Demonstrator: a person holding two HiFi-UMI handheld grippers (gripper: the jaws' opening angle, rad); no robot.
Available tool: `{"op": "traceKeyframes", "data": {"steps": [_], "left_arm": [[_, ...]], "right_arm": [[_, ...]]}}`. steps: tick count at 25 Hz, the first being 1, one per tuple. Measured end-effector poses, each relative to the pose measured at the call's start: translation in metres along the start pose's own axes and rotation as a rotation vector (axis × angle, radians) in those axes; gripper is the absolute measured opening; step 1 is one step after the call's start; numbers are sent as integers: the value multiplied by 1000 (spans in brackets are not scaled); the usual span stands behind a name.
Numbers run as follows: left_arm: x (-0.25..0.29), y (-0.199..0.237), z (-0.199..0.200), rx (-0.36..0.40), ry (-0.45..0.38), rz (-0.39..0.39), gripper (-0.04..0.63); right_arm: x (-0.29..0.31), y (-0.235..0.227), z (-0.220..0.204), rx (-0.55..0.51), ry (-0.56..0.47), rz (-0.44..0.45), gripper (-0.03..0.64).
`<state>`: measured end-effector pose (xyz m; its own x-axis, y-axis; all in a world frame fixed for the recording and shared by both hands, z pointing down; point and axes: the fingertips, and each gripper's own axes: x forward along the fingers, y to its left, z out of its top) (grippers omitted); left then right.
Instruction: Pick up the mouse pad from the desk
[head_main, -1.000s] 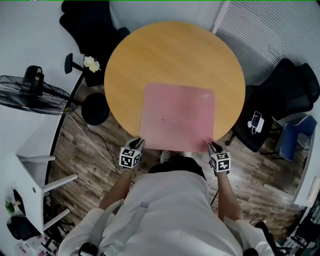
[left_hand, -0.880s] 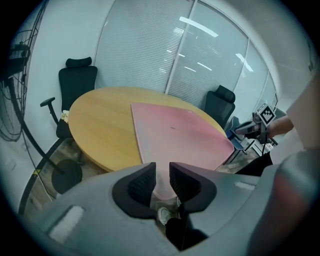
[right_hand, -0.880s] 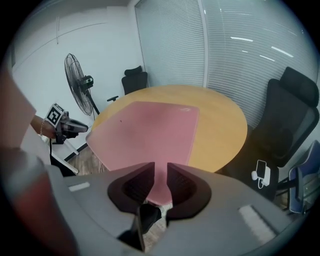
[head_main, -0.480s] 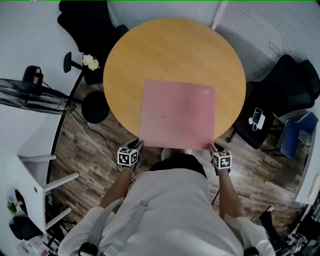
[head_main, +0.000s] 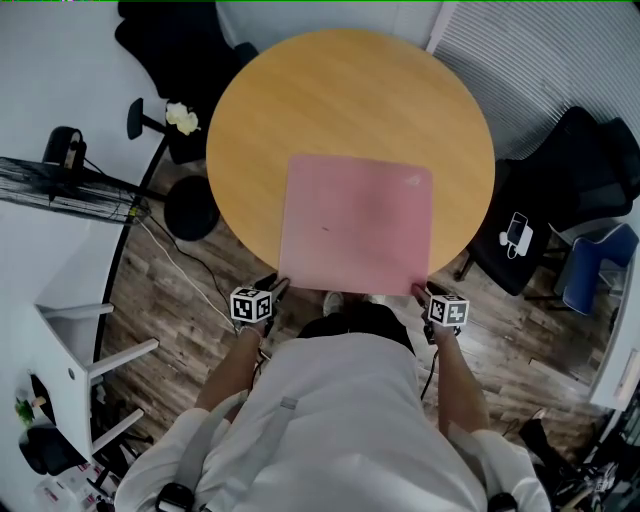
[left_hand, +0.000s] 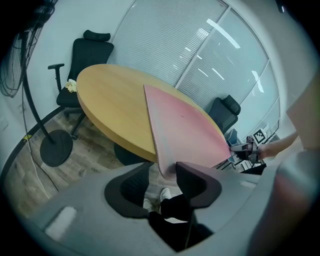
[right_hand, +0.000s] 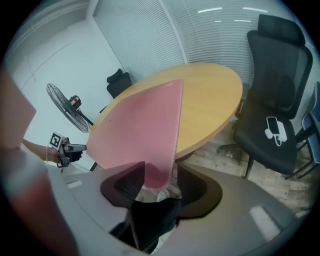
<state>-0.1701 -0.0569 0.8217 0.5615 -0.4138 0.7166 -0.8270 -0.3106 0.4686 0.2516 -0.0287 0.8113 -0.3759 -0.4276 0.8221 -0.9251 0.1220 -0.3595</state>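
Corners of the mouse pad (head_main: 357, 225) overhanging the tabletop (head_main: 340, 100) sit loose between my left tongs (head_main: 276, 288) and right tongs (head_main: 419, 291), both just opened wide.

we're in an office, prob a small meeting rm. there's a round wood desk (head_main: 350, 110) w/ a pink mouse pad (head_main: 357, 225) on it. black swivel office chairs stand round it: one w/ armrests + headrest on the far side (left_hand: 87, 55), and another on the right (right_hand: 277, 85) w/ what looks like a phone (right_hand: 274, 127) on its seat. the walls behind are glass partitions w/ slatted blinds (left_hand: 170, 45), and we see ceiling strip lights reflected in the glass. the floor (head_main: 520, 320) is wood-look planks. a pedestal fan (head_main: 70, 190) stands by the white wall, its cable (head_main: 185, 275) trailing over the floor, + a white side unit (head_main: 65, 345) sits near it.
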Motion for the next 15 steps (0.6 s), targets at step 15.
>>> {"op": "traceKeyframes", "data": {"steps": [15], "left_arm": [[3, -9, 8, -51, -77, -163, 100]], "right_arm": [[4, 2, -2, 78, -37, 81, 143]]}}
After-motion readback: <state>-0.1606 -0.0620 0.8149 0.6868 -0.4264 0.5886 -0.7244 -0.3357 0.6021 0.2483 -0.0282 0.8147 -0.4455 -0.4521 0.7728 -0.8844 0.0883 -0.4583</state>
